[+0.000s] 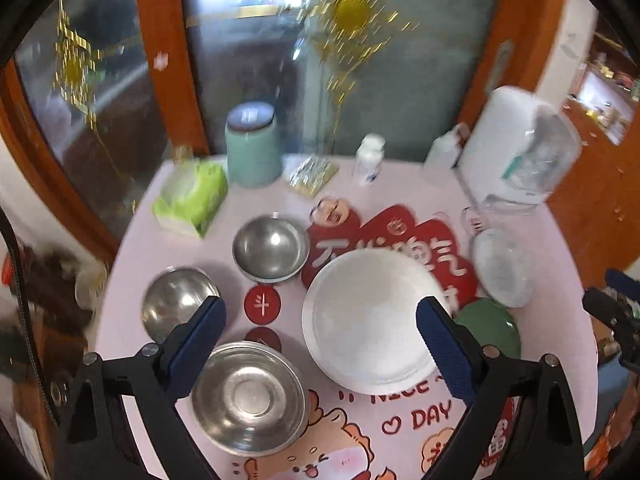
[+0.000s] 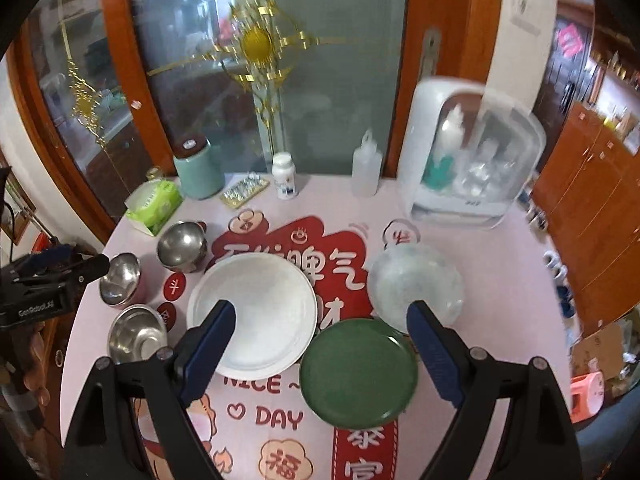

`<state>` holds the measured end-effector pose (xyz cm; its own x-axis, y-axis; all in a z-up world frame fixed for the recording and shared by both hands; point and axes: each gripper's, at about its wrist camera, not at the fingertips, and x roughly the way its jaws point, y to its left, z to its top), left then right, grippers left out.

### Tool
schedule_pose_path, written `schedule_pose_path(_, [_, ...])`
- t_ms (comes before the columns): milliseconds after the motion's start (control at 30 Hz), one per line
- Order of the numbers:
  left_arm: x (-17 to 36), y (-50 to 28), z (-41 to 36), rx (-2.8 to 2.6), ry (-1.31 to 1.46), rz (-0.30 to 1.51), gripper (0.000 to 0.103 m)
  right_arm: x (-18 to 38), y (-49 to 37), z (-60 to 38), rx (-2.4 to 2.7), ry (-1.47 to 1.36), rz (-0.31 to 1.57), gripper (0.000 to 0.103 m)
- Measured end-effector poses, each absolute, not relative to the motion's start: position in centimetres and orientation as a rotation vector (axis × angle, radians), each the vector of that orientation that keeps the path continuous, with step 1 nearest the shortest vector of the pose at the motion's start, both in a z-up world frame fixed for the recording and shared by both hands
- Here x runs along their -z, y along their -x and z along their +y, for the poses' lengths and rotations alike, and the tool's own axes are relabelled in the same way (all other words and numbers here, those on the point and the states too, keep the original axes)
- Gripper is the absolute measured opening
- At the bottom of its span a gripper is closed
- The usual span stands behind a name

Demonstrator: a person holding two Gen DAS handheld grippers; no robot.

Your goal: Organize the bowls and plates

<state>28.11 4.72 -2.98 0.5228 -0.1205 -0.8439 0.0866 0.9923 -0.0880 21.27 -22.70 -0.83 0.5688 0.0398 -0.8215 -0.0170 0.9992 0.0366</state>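
Three steel bowls stand on the left of the table: a near one [image 1: 248,398] [image 2: 136,334], a left one [image 1: 176,300] [image 2: 120,278] and a far one [image 1: 272,248] [image 2: 183,245]. A large white plate [image 1: 368,320] [image 2: 256,312] lies mid-table. A green plate [image 2: 358,372] [image 1: 490,326] lies to its right, with a clear glass plate [image 2: 414,286] [image 1: 502,266] behind it. My left gripper [image 1: 320,320] is open and empty, above the near bowl and white plate. My right gripper [image 2: 320,326] is open and empty, above the white and green plates.
The table [image 2: 480,264] has a pink printed cover. At its back stand a green tissue pack [image 1: 190,196], a teal canister [image 1: 252,146], a foil pack [image 1: 312,174], a white pill bottle [image 2: 285,176], a clear squeeze bottle [image 2: 366,168] and a white appliance [image 2: 472,156]. Glass doors stand behind.
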Motion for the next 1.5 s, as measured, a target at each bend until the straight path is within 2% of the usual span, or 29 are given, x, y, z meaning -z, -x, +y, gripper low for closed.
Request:
schedule_pose_path(33, [4.3,-29.1,4.7,0.114,0.042,1.042,0.093,2.2,-22.4,-23.1,-0.043,-0.043,0.990,0.088])
schedule_pose_path(133, [8.8,-31.7,4.6,0.070,0.052,1.127,0.081,5.9,-25.2,-24.1,-0.066,-0.081,1.050,0.088])
schedule_pose_path(200, [12.1,-33.3,4.7,0.059,0.086,1.198,0.078,8.2,-26.9,-24.6,-0.086,-0.109,1.091,0.087])
schedule_pose_path(267, [14.5,-34.3,4.9,0.060,0.114,1.252,0.078,11.0,-28.6,-25.2,-0.107,-0.146,1.144,0.080])
schedule_pose_path(333, [17.0,-35.2,5.0,0.052,0.141,1.290,0.073,13.4,-29.9,-25.5,-0.123,-0.183,1.195,0.075])
schedule_pose_path(400, [18.4,-35.6,4.8,0.061,0.149,1.310,0.073,15.4,-30.8,-25.6,-0.135,-0.205,1.233,0.071])
schedule_pose_path(733, [22.1,-36.6,4.9,0.111,0.134,1.383,0.073,21.3,-33.4,-23.9,-0.211,-0.211,1.341,0.061])
schedule_pose_path(933, [23.3,-37.0,5.2,0.151,0.128,1.417,0.066,22.9,-33.9,-22.7,-0.237,-0.176,1.381,0.051])
schedule_pose_path(1000, [23.6,-37.1,5.3,0.173,0.137,1.429,0.061,23.3,-34.0,-22.7,-0.243,-0.184,1.393,0.048])
schedule_pose_path(1033, [23.8,-37.2,5.3,0.189,0.144,1.441,0.058,23.5,-34.0,-22.8,-0.247,-0.187,1.398,0.045])
schedule_pose_path(1167, [24.4,-37.2,5.4,0.225,0.168,1.476,0.055,24.2,-34.0,-23.0,-0.260,-0.206,1.424,0.033])
schedule_pose_path(1267, [24.9,-37.1,5.4,0.254,0.183,1.501,0.050,24.7,-33.9,-23.1,-0.262,-0.217,1.442,0.030])
schedule_pose_path(1500, [25.2,-36.7,4.8,0.271,0.153,1.514,0.049,25.1,-33.9,-23.5,-0.271,-0.240,1.452,0.021])
